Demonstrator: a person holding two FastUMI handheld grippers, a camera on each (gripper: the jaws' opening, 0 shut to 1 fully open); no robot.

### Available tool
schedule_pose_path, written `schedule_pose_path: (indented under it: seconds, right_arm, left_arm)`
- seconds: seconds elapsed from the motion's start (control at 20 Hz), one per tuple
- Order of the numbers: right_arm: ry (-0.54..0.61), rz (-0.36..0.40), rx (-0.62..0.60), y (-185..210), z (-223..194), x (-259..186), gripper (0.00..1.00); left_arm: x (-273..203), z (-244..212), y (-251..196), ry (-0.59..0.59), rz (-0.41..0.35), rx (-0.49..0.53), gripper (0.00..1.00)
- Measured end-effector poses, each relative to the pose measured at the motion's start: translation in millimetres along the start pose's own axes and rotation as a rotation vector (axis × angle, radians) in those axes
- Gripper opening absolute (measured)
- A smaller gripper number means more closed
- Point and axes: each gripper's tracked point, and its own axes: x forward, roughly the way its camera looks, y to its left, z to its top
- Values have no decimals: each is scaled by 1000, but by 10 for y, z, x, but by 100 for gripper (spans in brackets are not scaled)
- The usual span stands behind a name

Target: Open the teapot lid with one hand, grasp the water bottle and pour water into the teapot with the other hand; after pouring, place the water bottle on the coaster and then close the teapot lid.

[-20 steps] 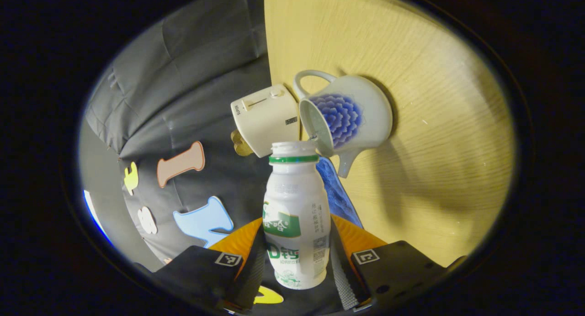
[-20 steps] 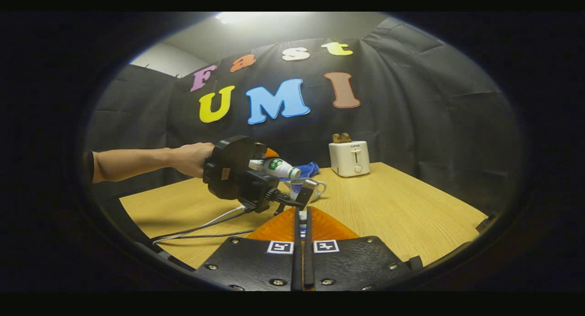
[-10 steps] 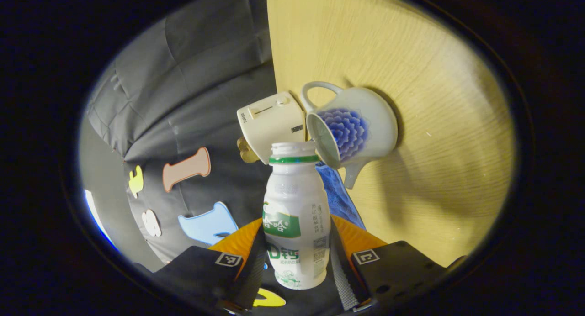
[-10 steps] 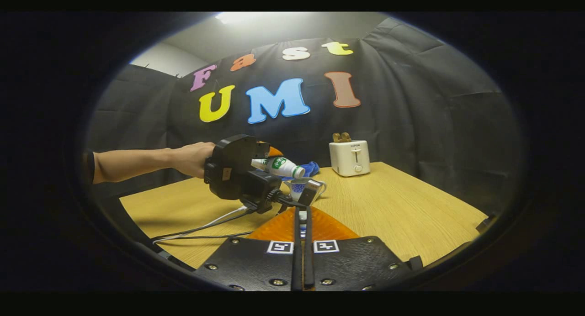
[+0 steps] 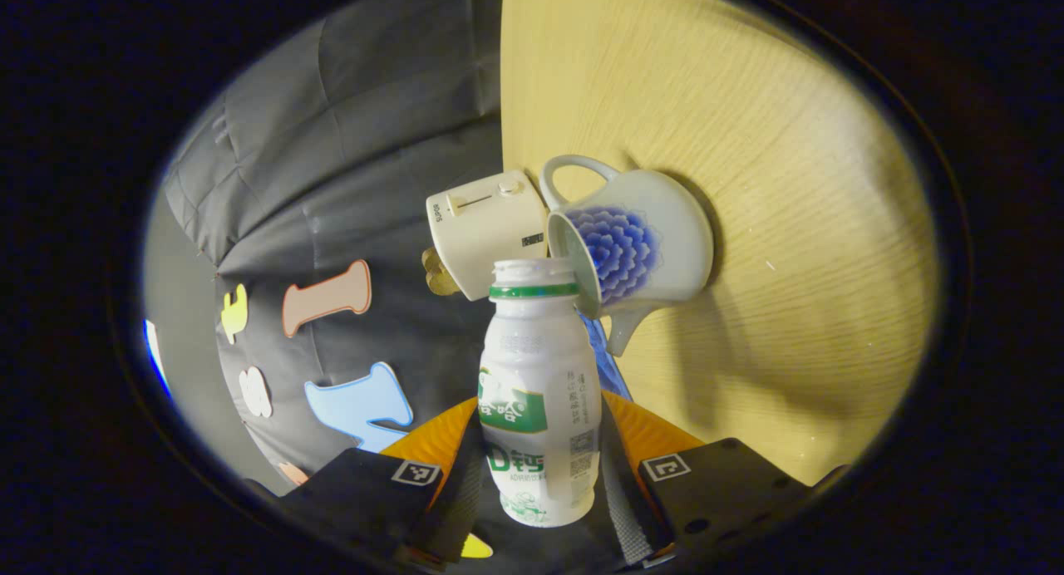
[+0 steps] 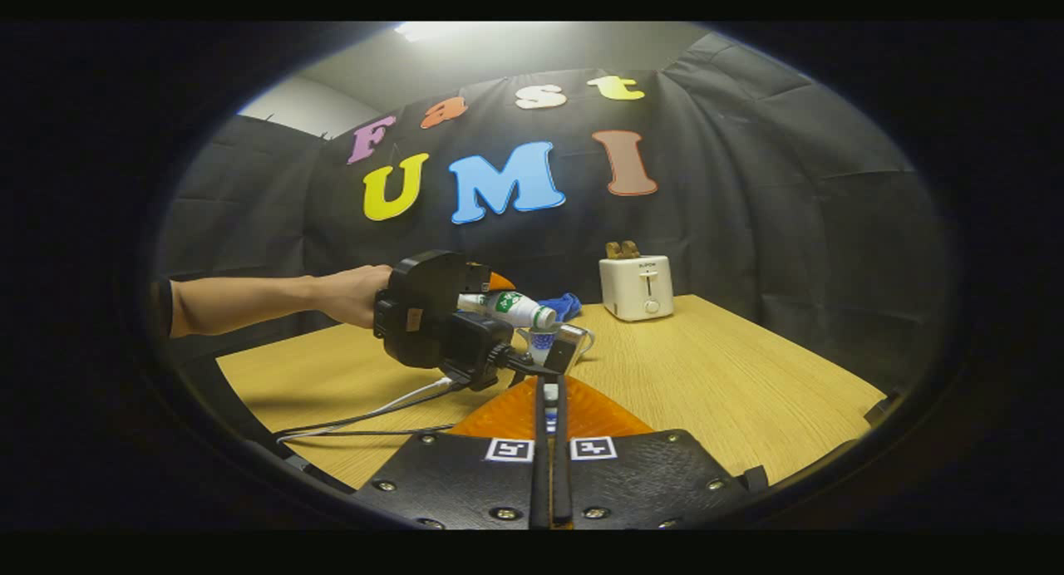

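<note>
Left gripper view, near end first: the left gripper has both fingers pressed on the lower body of the white plastic water bottle with the green neck band and green label, cap off. Compared with half a second ago the bottle's open mouth sits closer against the rim of the white glazed ceramic teapot with the blue flower pattern, overlapping it slightly. No water stream can be made out. Judgement: pouring is under way or about to start; the coaster and lid steps are not yet done.

Behind the bottle's neck lies a crumpled blue cloth, soft and folded. Further off stands a cream plastic toaster with a slider on its face. All rest on the pale wood-grain table, matte with fine lines.

Right gripper view: the right gripper has its fingers nearly touching, only a thin slit between them. Whether the teapot lid is pinched there I cannot tell. Beyond it, a hand holds the left gripper, bottle lying almost level above the teapot, which has a smooth rounded body and looped handle.
</note>
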Motion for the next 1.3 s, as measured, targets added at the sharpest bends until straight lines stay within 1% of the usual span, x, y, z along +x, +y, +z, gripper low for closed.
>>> schedule_pose_path:
  seconds: [0.15, 0.2, 0.25, 0.35, 0.45, 0.55, 0.6, 0.7, 0.75, 0.8, 0.85, 0.9, 0.95, 1.05, 1.15, 1.2, 1.25, 1.3]
  right_arm:
    - [-8, -5, -2, 10, 43, -3, 2]
    - [-13, -7, -2, 16, 69, -16, 0]
    - [-18, -10, -7, 28, 96, -22, 2]
    - [-23, -13, -18, 58, 127, -31, 2]
    - [-22, -13, -25, 94, 142, -42, 2]
    - [-28, -13, -21, 124, 193, -51, 2]
    - [-38, -14, -21, 138, 232, -59, 2]
    - [-57, -23, -34, 158, 323, -54, 2]
    - [-64, -29, -36, 151, 348, -40, 2]
    - [-69, -30, -29, 160, 381, -28, 1]
    - [-78, -31, -23, 170, 432, -21, 1]
    - [-87, -36, -27, 165, 480, -12, 2]
    - [-99, -43, -36, 159, 539, -14, 2]
    - [-123, -56, -51, 120, 655, 20, 2]
    - [-135, -60, -51, 104, 752, 95, 2]
    - [-136, -60, -52, 104, 785, 145, 2]
    - [-134, -58, -57, 105, 796, 217, 1]
    - [-129, -52, -59, 109, 799, 281, 1]
  left_arm:
    - [-5, 20, -44, -31, -19, -113, 73]
    - [-20, 26, -65, -34, -22, -139, 73]
    - [-20, 25, -82, -39, -22, -162, 73]
    - [-22, 32, -112, -55, -29, -222, 73]
    - [-48, 13, -104, -65, -19, -284, 73]
    - [-79, 11, -88, -85, -10, -367, 78]
    - [-97, -3, -86, -93, -9, -411, 73]
    - [-109, -27, -76, -107, 3, -495, 73]
    - [-115, -31, -66, -112, 9, -539, 80]
    - [-134, -59, -106, -111, 8, -579, 81]
    - [-124, -53, -112, -113, 7, -611, 73]
    - [-135, -88, -136, -112, 4, -645, 77]
    - [-130, -130, -150, -108, 6, -679, 73]
    - [-172, -267, -159, -100, 14, -760, 73]
    - [-237, -398, -169, -98, 16, -861, 81]
    - [-266, -468, -171, -96, 22, -910, 81]
    - [-288, -522, -159, -103, 28, -958, 73]
    - [-313, -568, -161, -108, 22, -1006, 73]
